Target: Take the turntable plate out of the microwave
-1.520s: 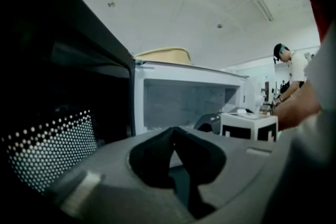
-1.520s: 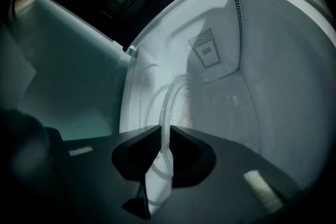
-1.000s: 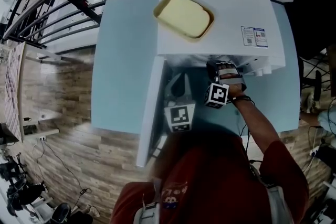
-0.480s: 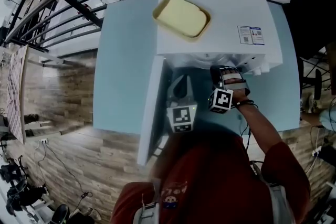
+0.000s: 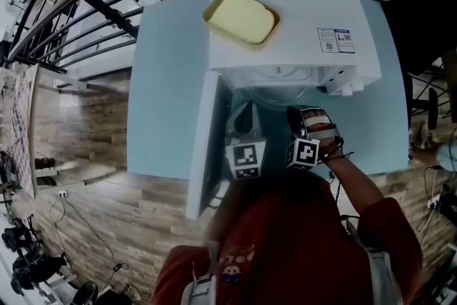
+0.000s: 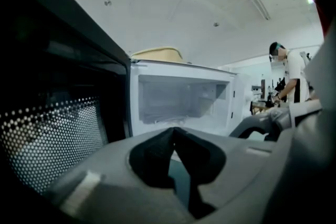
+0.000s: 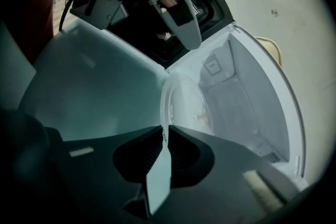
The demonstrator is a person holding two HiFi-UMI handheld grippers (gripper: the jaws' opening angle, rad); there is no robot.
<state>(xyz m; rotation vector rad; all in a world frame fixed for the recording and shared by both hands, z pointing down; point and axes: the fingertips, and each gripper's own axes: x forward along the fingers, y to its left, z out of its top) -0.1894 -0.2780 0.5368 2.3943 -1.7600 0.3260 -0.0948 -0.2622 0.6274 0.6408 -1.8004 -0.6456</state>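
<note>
Right gripper (image 7: pixel 164 131) was clenched on the near rim of the turntable plate (image 7: pixel 184 107). In the right gripper view the clear glass edge ran straight in between the two jaws, with both pads against it. The plate stretched away from the jaw tips toward the centre of the frame. Its far part sat at the mouth of the microwave (image 7: pixel 247 97) cavity and its near part over the teal table (image 7: pixel 94 92). In the head view the right gripper (image 5: pixel 296 114) was at centre right, just below the microwave (image 5: pixel 300 18) opening. A curved arc of the plate (image 5: pixel 285 91) showed between the jaw tips and the cavity edge. Whether the plate rested on the cavity floor or was lifted off it could not be told. Left gripper (image 6: pixel 174 131) was closed with nothing in it, jaw tips meeting in the left gripper view and aimed at the open cavity. In the head view it (image 5: pixel 246 118) sat just left of the right gripper, beside the door (image 5: pixel 203 146), which stood swung open toward the lower left. The left gripper was apart from the plate. A yellow tray (image 5: pixel 240 16) lay on top of the microwave in the upper centre. A person (image 6: pixel 289 73) stood in the background at the right of the left gripper view.
</note>
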